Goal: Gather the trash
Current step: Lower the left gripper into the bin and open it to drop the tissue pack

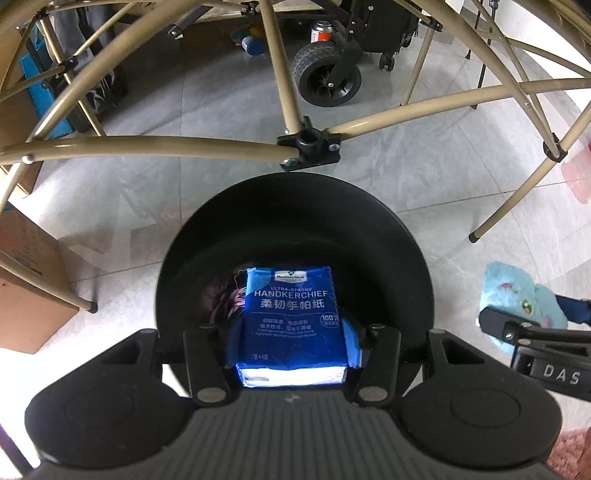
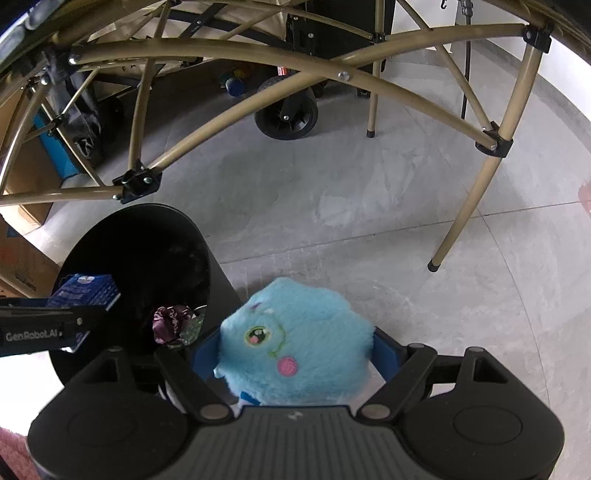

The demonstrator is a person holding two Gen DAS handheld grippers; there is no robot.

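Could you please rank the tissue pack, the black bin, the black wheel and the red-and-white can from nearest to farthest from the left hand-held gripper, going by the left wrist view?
1. Tissue pack: clamped between the left hand-held gripper fingers.
2. Black bin: directly below, its rim just beyond the pack.
3. Black wheel: on the floor past the tan frame.
4. Red-and-white can: behind the wheel, farthest.

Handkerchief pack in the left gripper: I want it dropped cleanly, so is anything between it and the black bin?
Nothing visible. The handkerchief pack hangs over the black bin's open mouth, held by the left gripper.
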